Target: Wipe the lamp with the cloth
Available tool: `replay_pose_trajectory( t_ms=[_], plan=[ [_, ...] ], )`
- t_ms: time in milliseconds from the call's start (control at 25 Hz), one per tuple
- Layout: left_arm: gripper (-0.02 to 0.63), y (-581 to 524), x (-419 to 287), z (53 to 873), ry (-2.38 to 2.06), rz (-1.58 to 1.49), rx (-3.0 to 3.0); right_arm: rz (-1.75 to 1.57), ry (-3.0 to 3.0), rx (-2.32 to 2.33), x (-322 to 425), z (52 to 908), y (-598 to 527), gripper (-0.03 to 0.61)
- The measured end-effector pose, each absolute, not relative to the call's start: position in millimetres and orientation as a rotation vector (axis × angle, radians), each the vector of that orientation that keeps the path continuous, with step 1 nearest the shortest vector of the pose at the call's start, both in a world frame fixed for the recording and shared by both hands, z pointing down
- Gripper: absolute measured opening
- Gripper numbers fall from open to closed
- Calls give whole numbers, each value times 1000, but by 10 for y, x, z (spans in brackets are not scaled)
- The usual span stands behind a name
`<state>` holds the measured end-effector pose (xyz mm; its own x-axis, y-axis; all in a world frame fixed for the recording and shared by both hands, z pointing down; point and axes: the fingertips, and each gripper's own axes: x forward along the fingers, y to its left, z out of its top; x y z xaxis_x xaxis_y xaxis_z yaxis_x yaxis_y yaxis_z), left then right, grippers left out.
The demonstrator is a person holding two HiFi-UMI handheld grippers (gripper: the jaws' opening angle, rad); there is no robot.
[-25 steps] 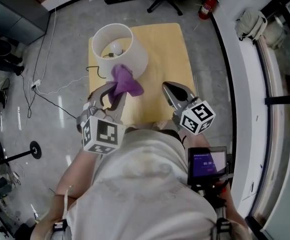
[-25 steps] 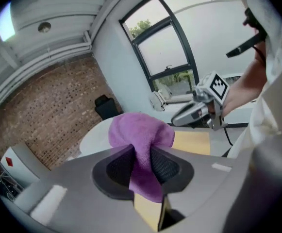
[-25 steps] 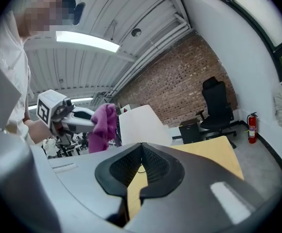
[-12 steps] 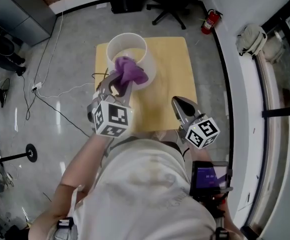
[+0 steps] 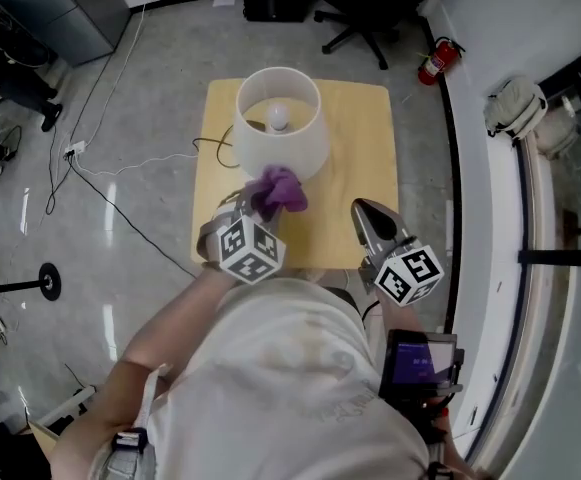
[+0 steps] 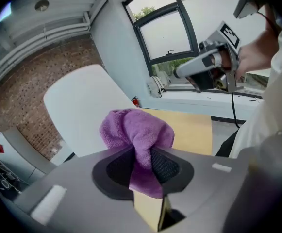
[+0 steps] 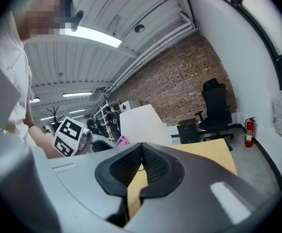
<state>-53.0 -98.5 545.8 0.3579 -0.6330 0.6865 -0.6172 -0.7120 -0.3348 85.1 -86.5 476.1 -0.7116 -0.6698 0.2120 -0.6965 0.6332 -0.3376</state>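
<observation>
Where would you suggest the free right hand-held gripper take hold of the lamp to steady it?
Probably the top rim of the lamp shade, on its right side, from above with one jaw inside: the shade is open-topped, thin-walled and too wide to span.

Left claw (image 5: 258, 204) grips the purple cloth (image 5: 279, 188) beside the white lamp (image 5: 280, 146).

Support: a small square table (image 5: 362, 138) with a pale wood top, upper centre of the head view, standing on a grey polished floor (image 5: 130, 198). On it: one white-shaded lamp (image 5: 280, 138), upright, on the top's upper-left part. Black cord (image 5: 213, 148) trails over the left edge.
</observation>
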Motion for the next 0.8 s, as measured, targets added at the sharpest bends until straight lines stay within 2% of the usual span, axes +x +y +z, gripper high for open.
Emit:
replay_pose_trajectory(
  t_ms=[200, 440, 560, 800],
  plan=[
    [92, -933, -722, 5255, 1288, -1207, -2586, 601, -2786, 1094, 658, 4716, -918, 14],
    [92, -1110, -977, 4249, 1493, -719, -2590, 591, -2800, 1044, 457, 4677, -953, 14],
    [92, -1333, -1157, 4056, 1624, -537, -2639, 594, -2801, 1046, 397, 4673, -939, 14],
    [92, -1450, -1255, 4302, 1637, -586, -2612, 591, -2773, 1070, 376, 4647, -882, 14]
  ],
)
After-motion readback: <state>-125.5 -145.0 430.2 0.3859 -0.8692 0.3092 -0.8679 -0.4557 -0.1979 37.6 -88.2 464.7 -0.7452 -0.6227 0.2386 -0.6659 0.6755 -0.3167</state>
